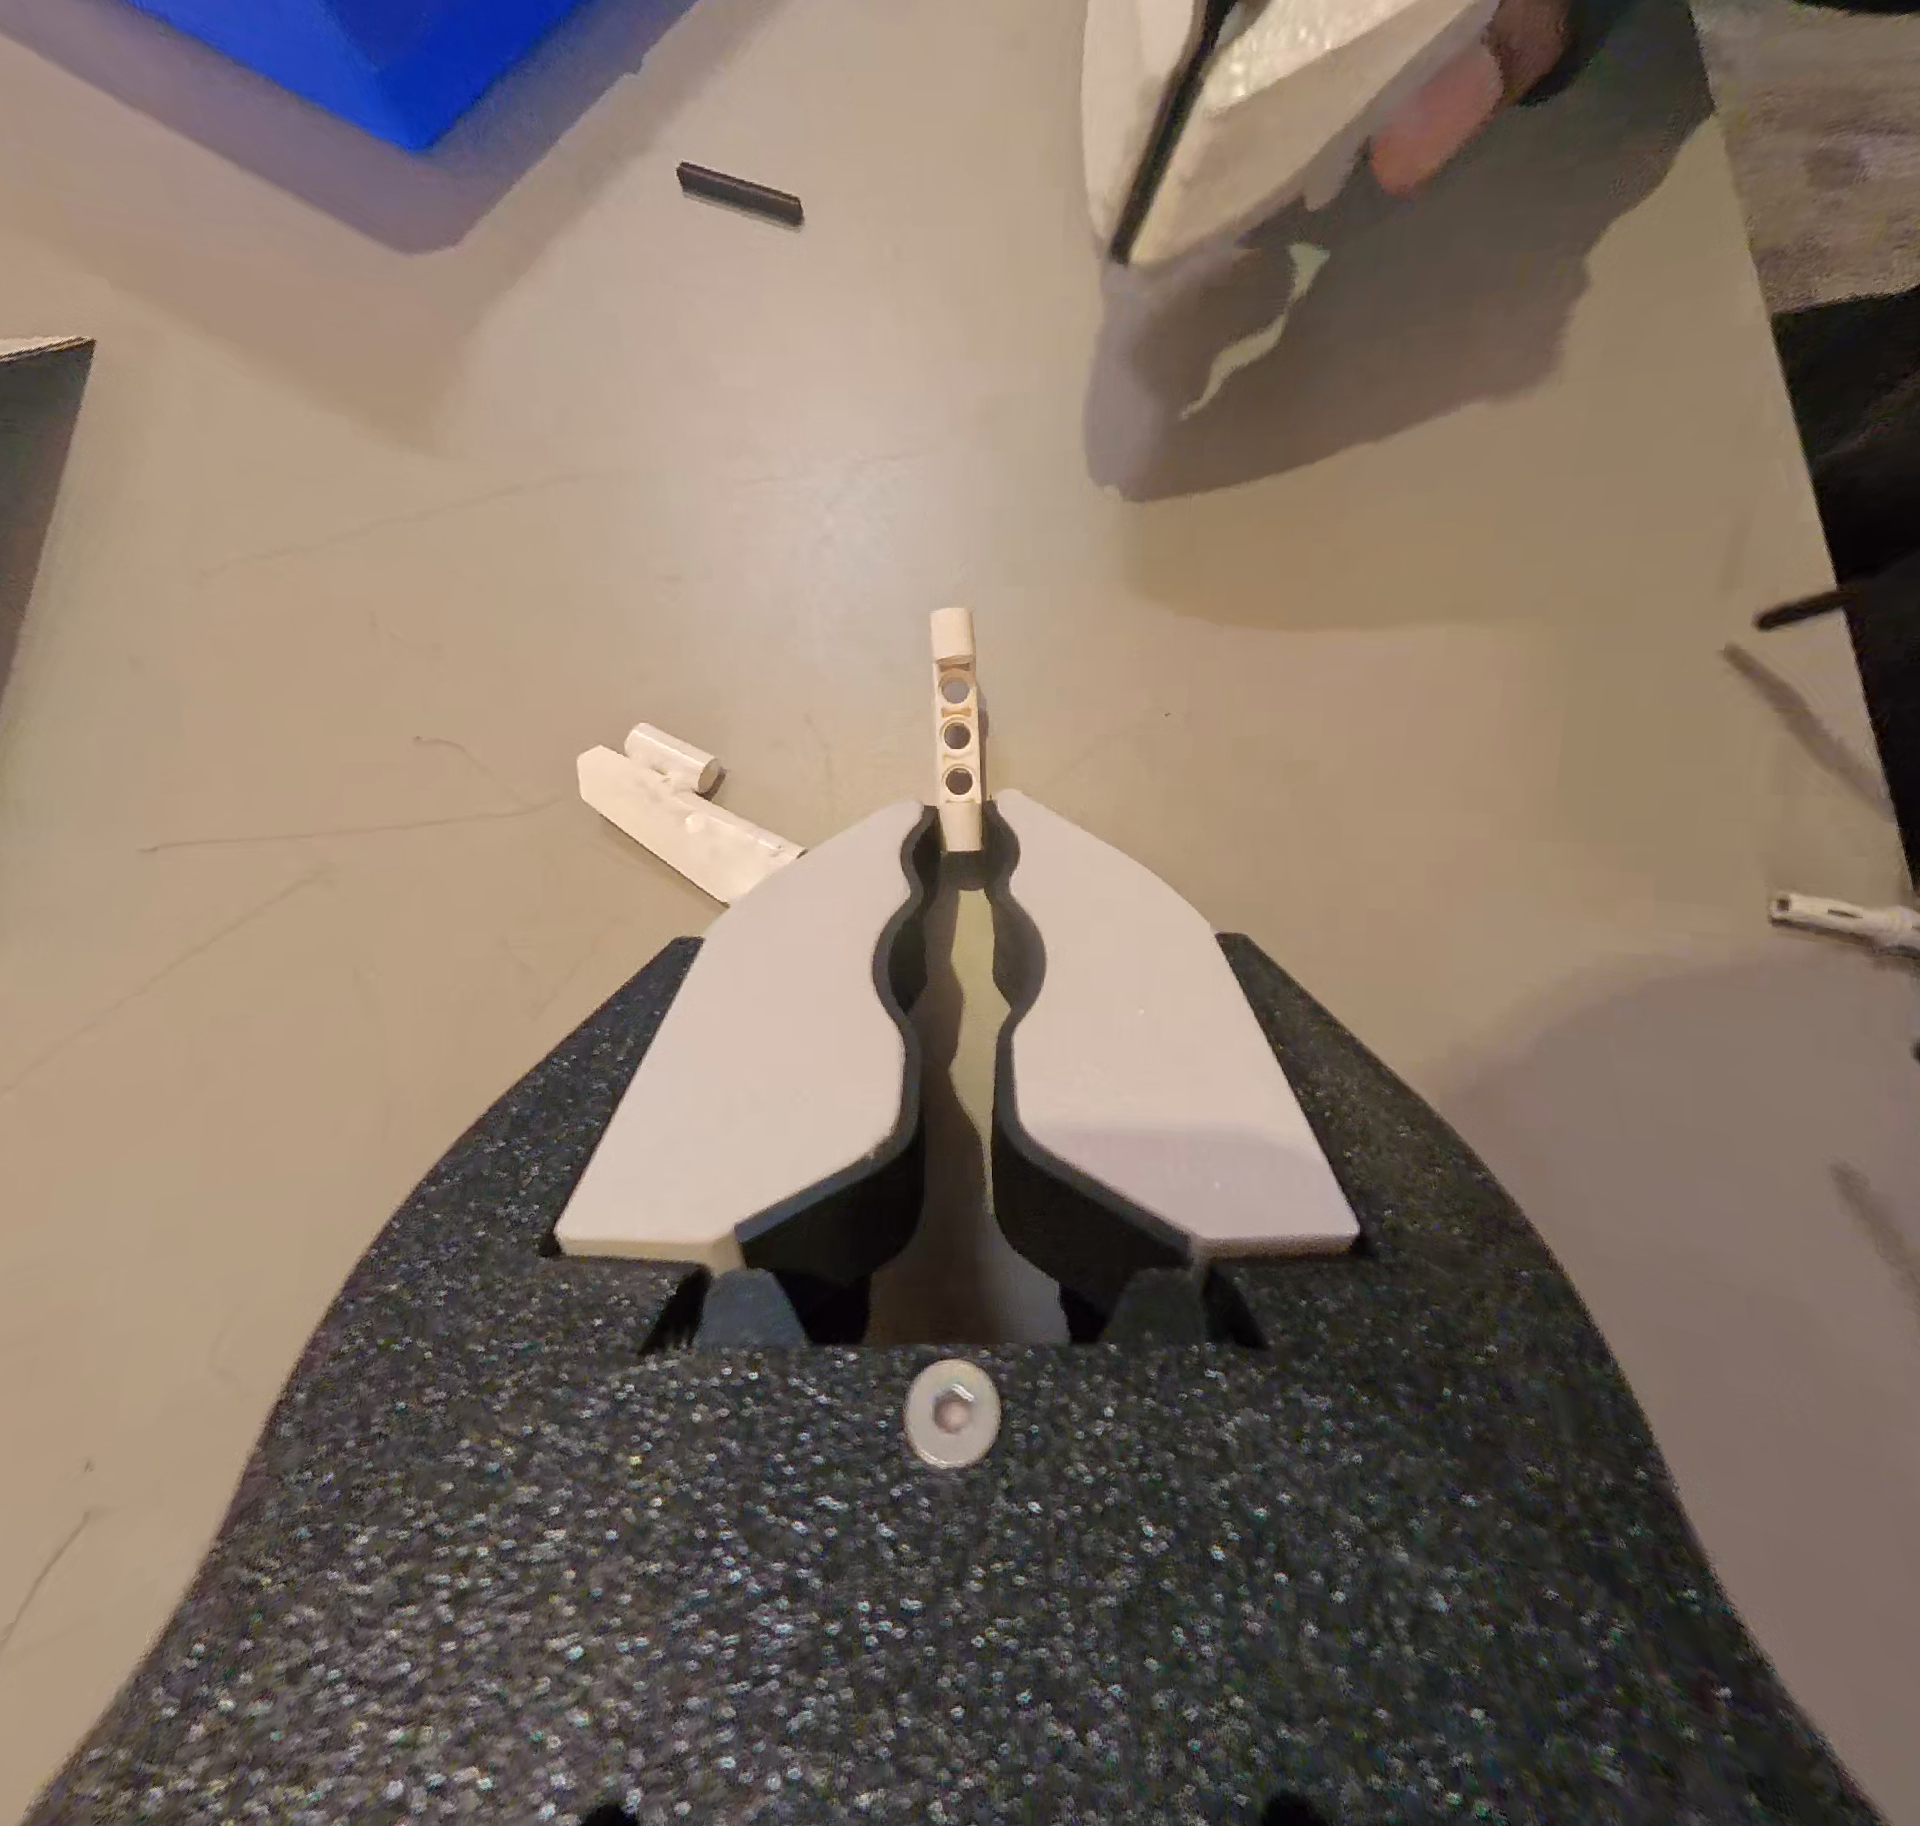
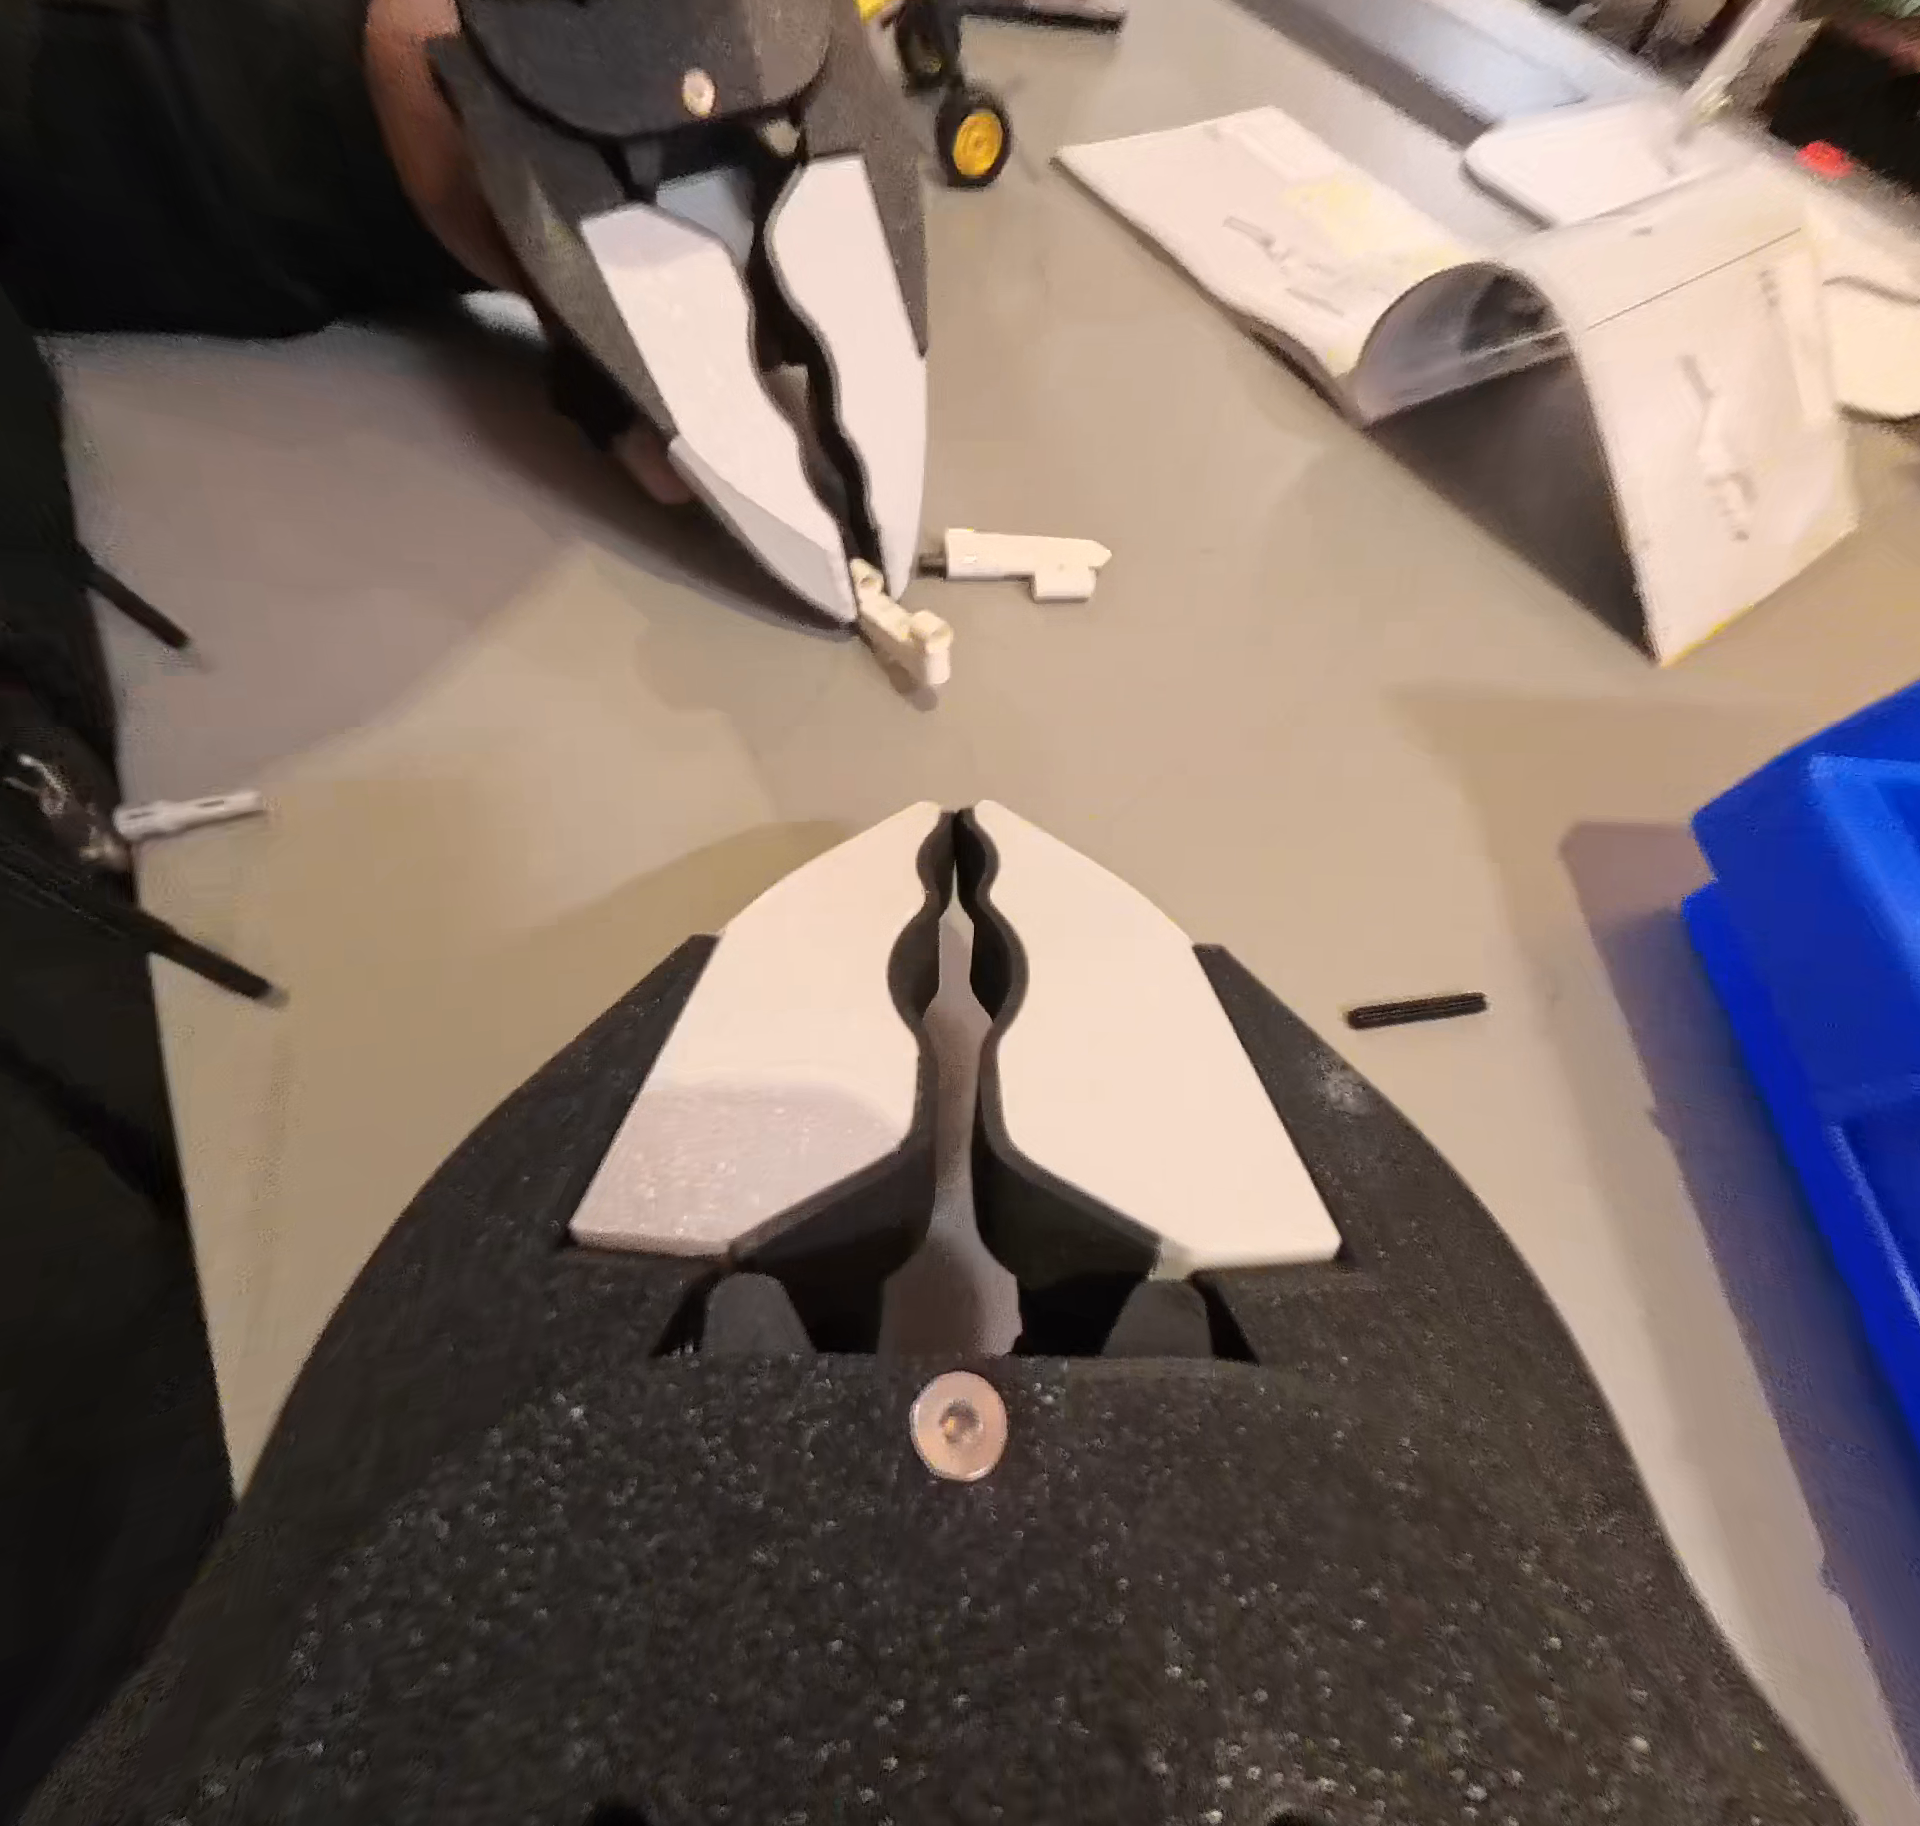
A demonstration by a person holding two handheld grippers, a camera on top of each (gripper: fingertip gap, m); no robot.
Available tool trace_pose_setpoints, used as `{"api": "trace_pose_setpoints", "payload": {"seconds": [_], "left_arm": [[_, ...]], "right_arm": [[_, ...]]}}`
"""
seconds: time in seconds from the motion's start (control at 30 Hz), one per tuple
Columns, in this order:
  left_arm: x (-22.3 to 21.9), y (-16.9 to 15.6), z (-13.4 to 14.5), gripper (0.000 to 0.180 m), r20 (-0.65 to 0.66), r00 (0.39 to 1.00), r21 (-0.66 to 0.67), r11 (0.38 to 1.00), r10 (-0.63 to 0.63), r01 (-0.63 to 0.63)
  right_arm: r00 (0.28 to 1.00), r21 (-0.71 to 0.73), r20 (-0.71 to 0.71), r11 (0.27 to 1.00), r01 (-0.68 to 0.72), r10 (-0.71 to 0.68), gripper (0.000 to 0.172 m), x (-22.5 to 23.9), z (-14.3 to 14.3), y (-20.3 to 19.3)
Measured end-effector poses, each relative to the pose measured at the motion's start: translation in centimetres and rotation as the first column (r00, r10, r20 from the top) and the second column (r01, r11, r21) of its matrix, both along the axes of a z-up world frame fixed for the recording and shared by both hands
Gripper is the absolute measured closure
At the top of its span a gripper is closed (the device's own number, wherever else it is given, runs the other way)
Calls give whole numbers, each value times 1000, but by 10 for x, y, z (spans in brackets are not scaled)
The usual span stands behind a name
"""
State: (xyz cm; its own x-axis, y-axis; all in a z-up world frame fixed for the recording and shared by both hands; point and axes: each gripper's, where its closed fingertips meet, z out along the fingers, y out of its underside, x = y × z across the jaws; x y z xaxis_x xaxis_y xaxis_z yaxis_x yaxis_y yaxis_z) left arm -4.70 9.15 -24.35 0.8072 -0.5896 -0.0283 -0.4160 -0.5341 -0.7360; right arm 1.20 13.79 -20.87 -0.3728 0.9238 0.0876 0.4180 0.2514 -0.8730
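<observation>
The left gripper (image 1: 961, 820) pinches a white beam (image 1: 956, 737) with round holes by its near end, both fingertips pressed to its sides; the beam sticks out straight ahead toward 12 o'clock, clear of the table (image 1: 416, 581). In the right wrist view the same beam (image 2: 904, 633) hangs from those tips, angled down, its far end near the tabletop (image 2: 1195, 758).

The right gripper (image 2: 956, 820) has its tips meeting on nothing. It sits above bare table, and the held beam is at its 12 o'clock, apart from it. In the left wrist view it (image 1: 1117, 254) is at 1 o'clock, blurred, with a hand (image 1: 1455, 93) behind it.

Just beside the left gripper at 10 o'clock lies a flat white piece (image 1: 675, 820) with a short peg on it; it runs under the left finger's edge. A black rod (image 1: 740, 194) lies well apart at 11 o'clock, near the corner of a blue bin (image 1: 436, 20). A small white connector (image 1: 1849, 919) lies at 3 o'clock near the table's right edge (image 1: 1756, 405), which runs toward 12.

From the right gripper, the blue bin (image 2: 1818, 997) stands at 3 o'clock, the rod (image 2: 1416, 1009) between them. An open booklet (image 2: 1455, 301) is at 1 o'clock, a yellow-hubbed wheel (image 2: 971, 140) at 12. The widest open surface lies between the two grippers.
</observation>
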Motion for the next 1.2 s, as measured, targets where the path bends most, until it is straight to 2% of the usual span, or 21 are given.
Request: {"api": "trace_pose_setpoints", "payload": {"seconds": [0.07, 0.13, 0.4, 0.53, 0.73, 0.87, 0.93, 0.97, 1.07, 1.2], "left_arm": [[0, 1, -1, 173, 8, 1000, -14, 1000, -3, 3], [1, -1, 0, 173, 19, 1000, -18, 1000, -6, 7], [5, -16, -1, 173, 46, 998, -62, 997, -35, 38], [2, -23, 1, 173, 71, 997, -62, 998, -18, 22], [-2, -28, 0, 173, 62, 998, -65, 998, -6, 10], [-3, -28, 1, 173, 77, 997, -62, 998, 2, 3], [-4, -27, 2, 173, 85, 996, -58, 998, 6, -1], [-5, -26, 3, 173, 88, 996, -54, 998, 11, -7], [-7, -23, 4, 173, 99, 995, -45, 999, 31, -27], [-10, -21, 6, 173, 99, 994, -31, 998, 54, -51]], "right_arm": [[1000, -11, -2, 1000, 28, -28, 172, -2, 1, 3], [999, -4, 40, 1000, -5, 5, 172, -3, -5, -1], [951, -20, 147, 962, -273, 273, 170, 6, -15, -39], [869, -114, 122, 877, -468, 479, 167, 11, -4, -86], [712, -72, 190, 733, -676, 676, 156, 13, -10, -144], [661, -73, 270, 699, -711, 701, 151, 14, -25, -164], [640, -50, 343, 694, -718, 687, 158, 16, -38, -167], [651, -29, 346, 701, -713, 676, 167, 14, -39, -168], [681, -6, 359, 732, -682, 638, 167, 10, -40, -157], [773, 99, 364, 804, -586, 519, 167, -11, -40, -111]]}}
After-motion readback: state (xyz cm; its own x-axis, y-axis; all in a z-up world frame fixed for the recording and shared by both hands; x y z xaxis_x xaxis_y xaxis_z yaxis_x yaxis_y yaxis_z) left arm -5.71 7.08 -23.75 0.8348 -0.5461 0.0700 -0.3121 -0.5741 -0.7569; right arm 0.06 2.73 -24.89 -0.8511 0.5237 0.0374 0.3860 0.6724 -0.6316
